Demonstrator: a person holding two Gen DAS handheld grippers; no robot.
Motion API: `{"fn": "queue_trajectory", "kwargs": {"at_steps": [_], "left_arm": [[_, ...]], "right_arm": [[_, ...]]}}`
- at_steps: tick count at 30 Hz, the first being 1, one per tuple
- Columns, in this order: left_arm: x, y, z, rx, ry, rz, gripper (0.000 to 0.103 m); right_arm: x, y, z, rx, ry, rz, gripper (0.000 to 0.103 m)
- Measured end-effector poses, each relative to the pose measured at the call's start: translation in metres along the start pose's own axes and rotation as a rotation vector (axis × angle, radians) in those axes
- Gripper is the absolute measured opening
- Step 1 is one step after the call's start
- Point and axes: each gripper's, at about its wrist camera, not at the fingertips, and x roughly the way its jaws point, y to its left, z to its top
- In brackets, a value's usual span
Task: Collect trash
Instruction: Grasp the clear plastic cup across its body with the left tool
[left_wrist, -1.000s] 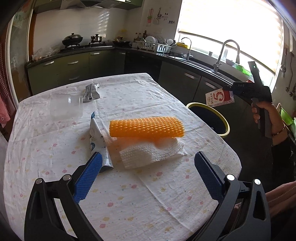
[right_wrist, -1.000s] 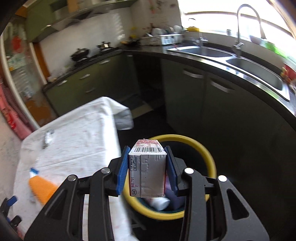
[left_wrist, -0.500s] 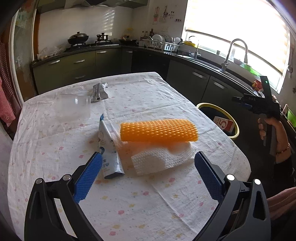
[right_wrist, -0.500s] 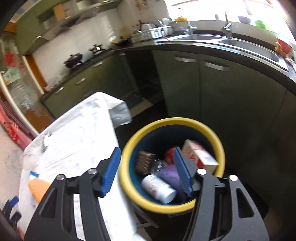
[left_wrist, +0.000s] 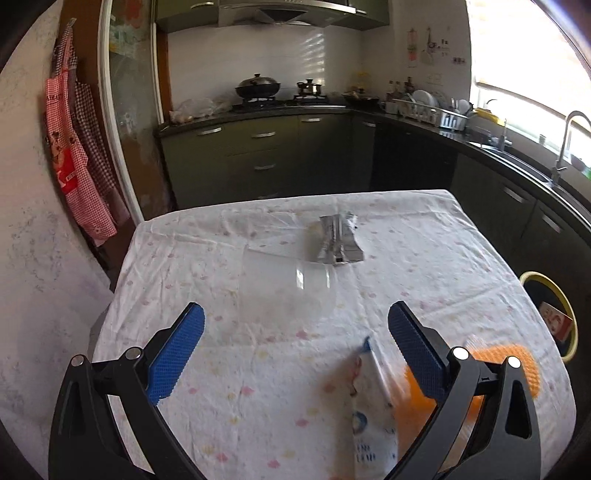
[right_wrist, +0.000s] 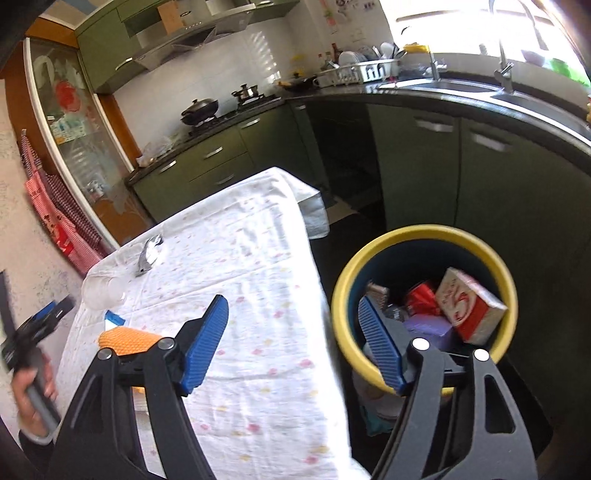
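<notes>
Trash left on the table: a clear plastic cup (left_wrist: 284, 286) lying on its side near the middle of the cloth, mouth toward the far edge; a crumpled silver wrapper (left_wrist: 338, 240) just beyond it toward the far edge; a white-and-blue tube (left_wrist: 371, 402) near the front edge with its long axis running front to back; and an orange mesh sleeve (left_wrist: 517, 360) at the right front corner, partly hidden behind the tool. Left gripper (left_wrist: 293, 349): jaws spread wide, holding nothing, hanging above the front half of the table with the cup straight ahead between the line of its fingers; this is the nearer tool to all four pieces. The cup lies crosswise to that approach, so the spread jaws would likely close across its soft wall. Right gripper (right_wrist: 293, 341): jaws wide apart, empty, poised over the gap between the table's right edge and the bin (right_wrist: 421, 236). The bin stands on the floor just off the right edge and already holds a red-and-white carton (right_wrist: 469, 308) with other packets. Table (left_wrist: 424, 221): open cloth lies around the cup on all sides, while dark cabinets (right_wrist: 417, 162) stand well beyond the bin.
</notes>
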Motion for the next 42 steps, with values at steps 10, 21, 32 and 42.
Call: {"fn": "queue_trajectory", "kwargs": {"at_steps": [10, 21, 32, 42], "left_arm": [[0.066, -0.01, 0.009, 0.08, 0.044, 0.067, 0.098], [0.092, -0.023, 0.006, 0.146, 0.063, 0.038, 0.093], [0.076, -0.022, 0.007, 0.134, 0.03, 0.026, 0.081], [0.02, -0.039, 0.018, 0.184, -0.058, -0.036, 0.078]], "right_arm": [[0.02, 0.004, -0.011, 0.027, 0.056, 0.049, 0.07], [0.03, 0.004, -0.013, 0.036, 0.081, 0.071, 0.071], [0.035, 0.011, -0.017, 0.028, 0.097, 0.085, 0.071], [0.024, 0.007, -0.017, 0.035, 0.078, 0.093, 0.071]]}}
